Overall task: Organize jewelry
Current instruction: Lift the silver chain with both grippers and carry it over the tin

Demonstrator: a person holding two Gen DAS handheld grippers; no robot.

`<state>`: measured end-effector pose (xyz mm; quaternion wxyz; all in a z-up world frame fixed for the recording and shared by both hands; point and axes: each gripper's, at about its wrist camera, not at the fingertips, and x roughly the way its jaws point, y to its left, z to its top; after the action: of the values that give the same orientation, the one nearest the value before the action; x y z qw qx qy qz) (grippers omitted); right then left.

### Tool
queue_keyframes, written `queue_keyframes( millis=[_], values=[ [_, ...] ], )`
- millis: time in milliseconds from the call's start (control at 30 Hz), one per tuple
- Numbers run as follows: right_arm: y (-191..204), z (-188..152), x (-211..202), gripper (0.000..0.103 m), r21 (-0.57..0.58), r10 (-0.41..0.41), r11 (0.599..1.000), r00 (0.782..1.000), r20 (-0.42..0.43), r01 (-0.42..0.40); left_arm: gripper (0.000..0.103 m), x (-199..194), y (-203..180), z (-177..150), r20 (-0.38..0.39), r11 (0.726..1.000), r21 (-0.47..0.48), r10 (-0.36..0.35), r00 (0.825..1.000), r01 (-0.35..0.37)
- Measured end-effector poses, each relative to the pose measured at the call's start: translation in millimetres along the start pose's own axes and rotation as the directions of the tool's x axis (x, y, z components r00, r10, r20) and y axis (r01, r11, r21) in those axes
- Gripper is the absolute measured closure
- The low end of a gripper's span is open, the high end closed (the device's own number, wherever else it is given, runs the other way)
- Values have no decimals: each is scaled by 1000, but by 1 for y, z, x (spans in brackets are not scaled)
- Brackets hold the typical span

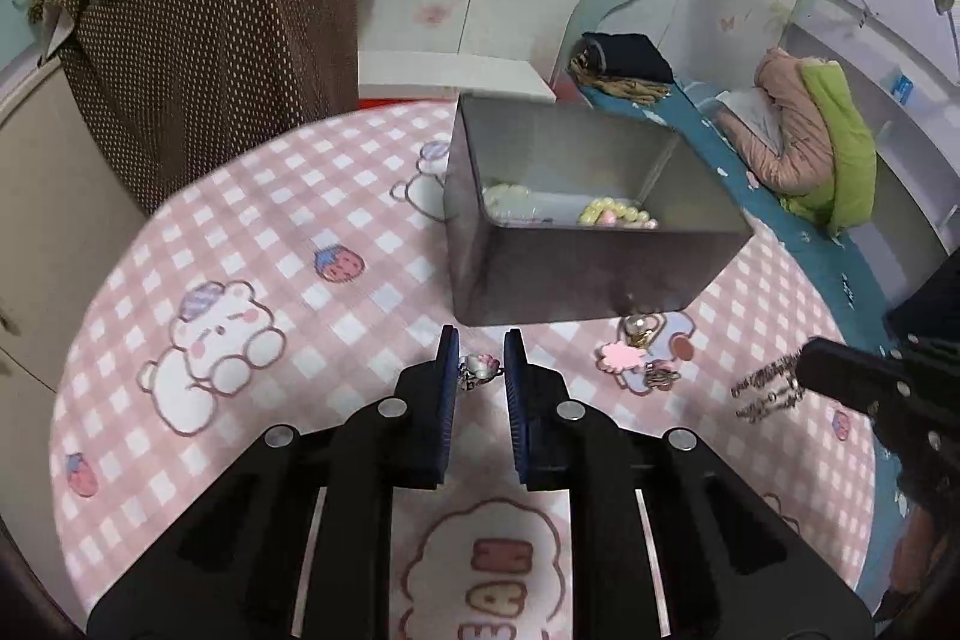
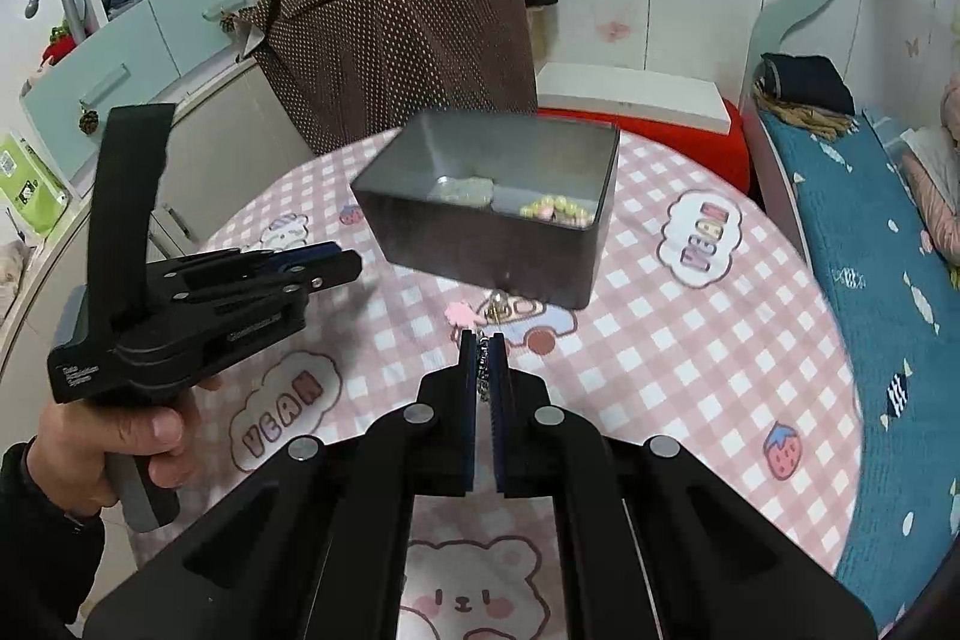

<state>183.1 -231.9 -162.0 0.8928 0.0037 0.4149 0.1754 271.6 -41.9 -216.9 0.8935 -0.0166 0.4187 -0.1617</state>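
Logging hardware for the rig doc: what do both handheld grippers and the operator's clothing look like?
Both the left gripper and right gripper are matte black plastic with silver round pivot pins and blue ribbed pads. The left gripper's body carries small white lettering, a tall black upright and a pistol handle. The person's dark sleeve shows.

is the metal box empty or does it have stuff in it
Not empty: the open metal box holds a yellow bead bracelet and a pale one.

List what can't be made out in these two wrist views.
- Left wrist view: the small charm between the left gripper fingers is too small and blurred to identify.
- Right wrist view: chain in the right gripper, mostly hidden by pads.
- Both views: metal box floor, partly hidden by near wall.
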Motion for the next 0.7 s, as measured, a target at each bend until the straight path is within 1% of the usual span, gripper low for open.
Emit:
queue_keyframes(
  millis=[133, 200, 433, 533, 600, 700],
  values=[
    [3, 14, -15, 101, -17, 0, 1000, 999, 32, 1, 88, -25, -6, 8, 33, 1000, 27, -6, 999, 6],
    [6, 23, -22, 101, -31, 0, 1000, 999, 49, 2, 88, -36, -9, 16, 49, 999, 36, -21, 999, 19],
    [14, 72, -42, 101, -86, -9, 996, 993, 121, 19, 88, -64, -22, 58, 105, 996, 71, -68, 992, 61],
    [13, 95, -38, 100, -96, -16, 995, 991, 134, 29, 88, -66, -27, 78, 115, 994, 83, -86, 990, 77],
    [11, 105, -32, 100, -93, -19, 995, 992, 128, 31, 88, -63, -31, 91, 109, 992, 85, -102, 989, 93],
    [6, 118, -17, 100, -80, -19, 996, 994, 109, 28, 87, -53, -35, 106, 101, 991, 90, -106, 989, 97]
  ],
)
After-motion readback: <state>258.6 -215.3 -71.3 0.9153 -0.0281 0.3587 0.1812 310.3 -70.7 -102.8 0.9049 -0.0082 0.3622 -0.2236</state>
